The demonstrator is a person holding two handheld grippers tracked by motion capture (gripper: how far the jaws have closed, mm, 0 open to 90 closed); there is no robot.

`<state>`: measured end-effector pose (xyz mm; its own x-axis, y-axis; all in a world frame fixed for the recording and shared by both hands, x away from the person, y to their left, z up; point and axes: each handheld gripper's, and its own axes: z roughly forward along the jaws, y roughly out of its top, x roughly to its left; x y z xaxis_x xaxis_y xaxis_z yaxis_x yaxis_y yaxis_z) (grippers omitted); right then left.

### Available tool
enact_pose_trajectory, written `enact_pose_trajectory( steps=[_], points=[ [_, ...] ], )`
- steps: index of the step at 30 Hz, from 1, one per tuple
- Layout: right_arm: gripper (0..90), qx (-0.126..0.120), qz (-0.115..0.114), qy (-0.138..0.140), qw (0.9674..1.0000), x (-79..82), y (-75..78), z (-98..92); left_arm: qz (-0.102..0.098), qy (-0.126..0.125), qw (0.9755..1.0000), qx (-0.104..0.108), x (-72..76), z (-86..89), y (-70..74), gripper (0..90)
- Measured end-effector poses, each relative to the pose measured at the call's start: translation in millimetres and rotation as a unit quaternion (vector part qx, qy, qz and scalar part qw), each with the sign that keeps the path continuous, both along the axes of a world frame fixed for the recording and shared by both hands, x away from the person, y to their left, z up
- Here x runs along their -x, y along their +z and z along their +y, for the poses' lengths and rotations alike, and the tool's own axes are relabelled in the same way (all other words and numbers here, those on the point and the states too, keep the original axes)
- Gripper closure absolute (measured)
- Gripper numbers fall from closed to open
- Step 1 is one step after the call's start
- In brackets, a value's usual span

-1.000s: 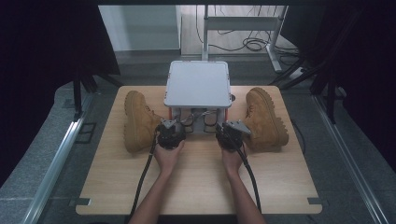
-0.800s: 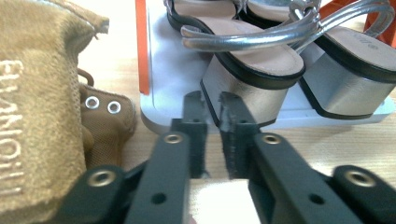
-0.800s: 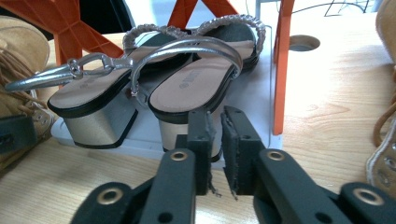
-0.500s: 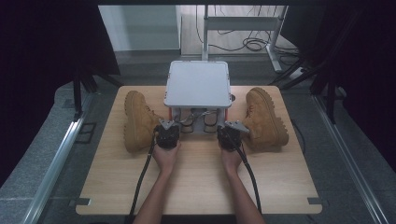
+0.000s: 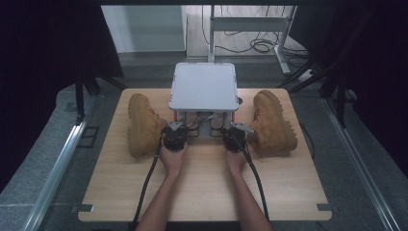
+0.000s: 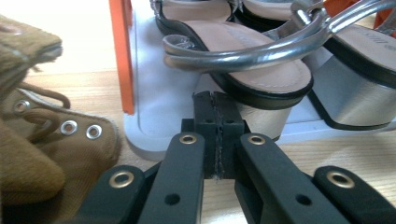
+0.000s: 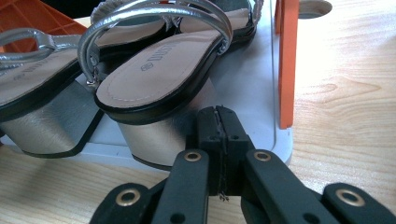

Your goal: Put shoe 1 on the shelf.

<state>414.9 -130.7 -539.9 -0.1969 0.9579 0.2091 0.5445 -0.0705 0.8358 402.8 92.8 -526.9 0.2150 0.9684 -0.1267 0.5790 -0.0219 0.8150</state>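
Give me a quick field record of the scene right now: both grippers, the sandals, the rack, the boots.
left gripper: jaws shut, nothing between them, tips in front of a sandal heel
right gripper: jaws shut, empty, tips by the other sandal's heel
sandals: silver-strapped block-heel pair, on the rack's lower shelf
rack: grey top, orange posts, mid-table
left boot: tan, left of rack
right boot: tan, right of rack
table: wooden board
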Motion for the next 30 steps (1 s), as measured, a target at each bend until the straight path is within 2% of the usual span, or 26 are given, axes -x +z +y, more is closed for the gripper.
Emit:
enact_pose_trajectory(
  steps=[6, 9, 17, 27, 30],
  points=[
    [89.3, 0.004, 0.004, 0.012, 0.9999, -0.9, 2.0, 4.4, 0.003, -0.006, 0.9999, 0.009, -1.0, -1.8, 0.0, 89.7],
    [89.3, 0.014, -0.003, 0.019, 0.9997, -0.8, 3.6, 9.3, 0.005, -0.011, 0.9999, 0.01, -1.8, -5.4, 0.4, 89.7],
    [89.3, 0.014, 0.0, 0.025, 0.9996, -2.0, 4.9, 12.7, 0.008, -0.019, 0.9997, 0.015, -4.2, -11.6, 0.4, 89.6],
    [89.3, 0.013, 0.0, 0.031, 0.9994, -1.8, 4.1, 15.4, 0.007, -0.026, 0.9995, 0.013, -4.3, -13.6, 0.3, 89.3],
    [89.3, 0.015, 0.003, 0.033, 0.9994, -1.4, 4.4, 14.5, -0.002, -0.026, 0.9996, 0.007, -1.3, -12.8, 2.1, 88.5]
  ],
)
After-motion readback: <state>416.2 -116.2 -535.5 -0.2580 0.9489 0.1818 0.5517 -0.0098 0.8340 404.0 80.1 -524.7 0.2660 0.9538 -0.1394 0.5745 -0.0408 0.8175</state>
